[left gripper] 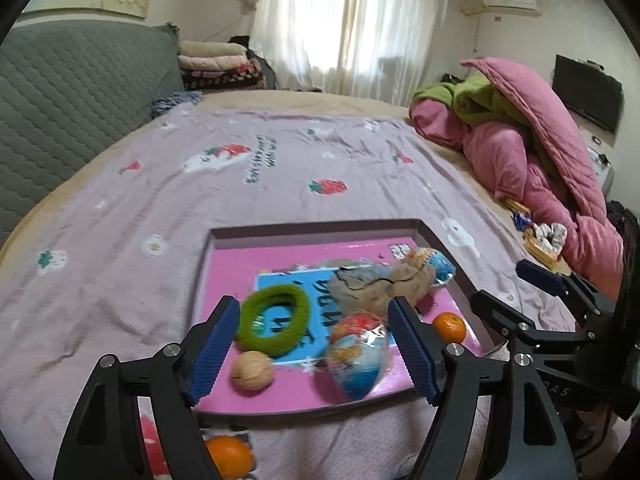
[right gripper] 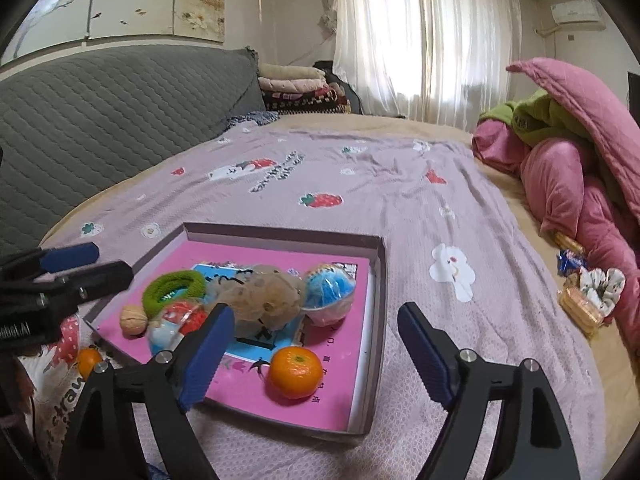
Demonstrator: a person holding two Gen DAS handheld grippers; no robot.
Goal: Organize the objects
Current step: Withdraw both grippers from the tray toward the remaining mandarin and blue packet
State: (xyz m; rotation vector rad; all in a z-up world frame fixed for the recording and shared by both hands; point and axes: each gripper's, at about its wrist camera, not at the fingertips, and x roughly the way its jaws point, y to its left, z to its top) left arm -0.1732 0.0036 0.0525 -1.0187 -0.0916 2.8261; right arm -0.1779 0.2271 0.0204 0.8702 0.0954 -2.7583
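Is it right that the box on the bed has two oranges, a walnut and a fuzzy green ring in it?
Not quite. Only one orange lies inside the box; the second orange sits outside it on the bed cover, as the right wrist view shows. The walnut and the green ring are in the box.

The bed (right gripper: 400, 184) lay bare beyond the tray's (right gripper: 280, 236) far edge; heaped quilts (right gripper: 568, 168) blocked its right edge, a quilted headboard (right gripper: 100, 120) its left.

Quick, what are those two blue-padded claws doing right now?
Left gripper: open, holding nothing.
Right gripper: open, holding nothing.
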